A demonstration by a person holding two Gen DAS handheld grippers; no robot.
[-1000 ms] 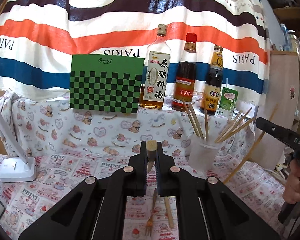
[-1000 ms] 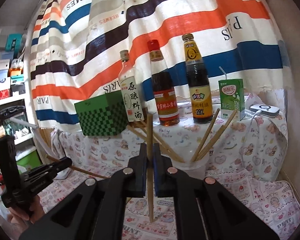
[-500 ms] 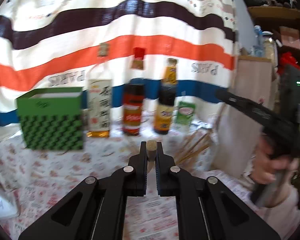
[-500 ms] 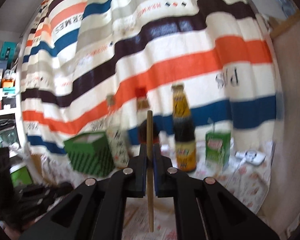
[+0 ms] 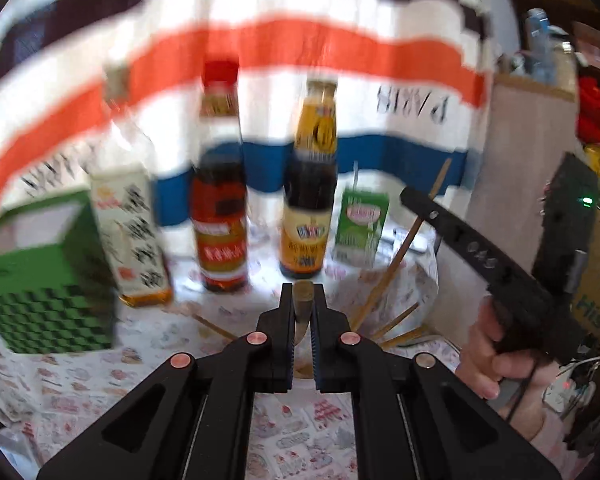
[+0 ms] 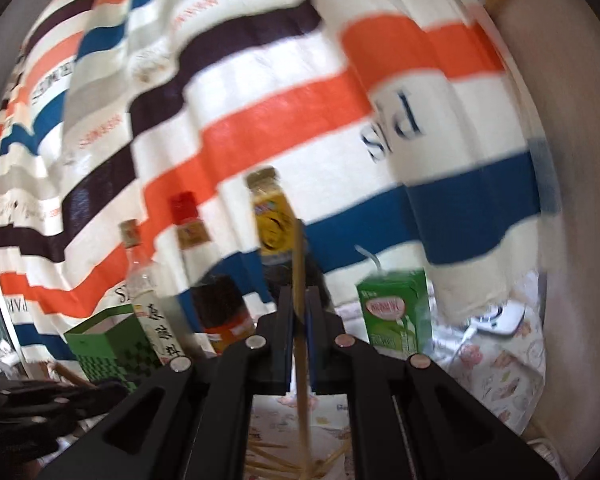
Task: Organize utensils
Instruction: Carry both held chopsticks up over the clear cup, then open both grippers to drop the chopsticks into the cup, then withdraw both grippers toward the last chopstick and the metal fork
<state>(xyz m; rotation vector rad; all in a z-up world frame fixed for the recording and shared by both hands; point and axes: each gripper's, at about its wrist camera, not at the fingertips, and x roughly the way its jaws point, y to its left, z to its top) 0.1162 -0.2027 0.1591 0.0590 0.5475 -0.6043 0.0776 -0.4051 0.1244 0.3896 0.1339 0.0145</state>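
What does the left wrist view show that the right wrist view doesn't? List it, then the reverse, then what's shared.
Left wrist only: the person's hand gripping the right gripper, and the left gripper shut on a blunt wooden handle.
Right wrist only: a white device on the patterned tablecloth.
Both: the thin wooden chopstick, green drink carton, green checkered box.

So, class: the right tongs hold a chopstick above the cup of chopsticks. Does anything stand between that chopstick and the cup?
Nothing visible does. The right tongs grip the chopstick upright, and its lower end hangs just over the chopsticks fanned out in the cup. The cup itself is mostly hidden behind the tongs; the bottles stand further back.
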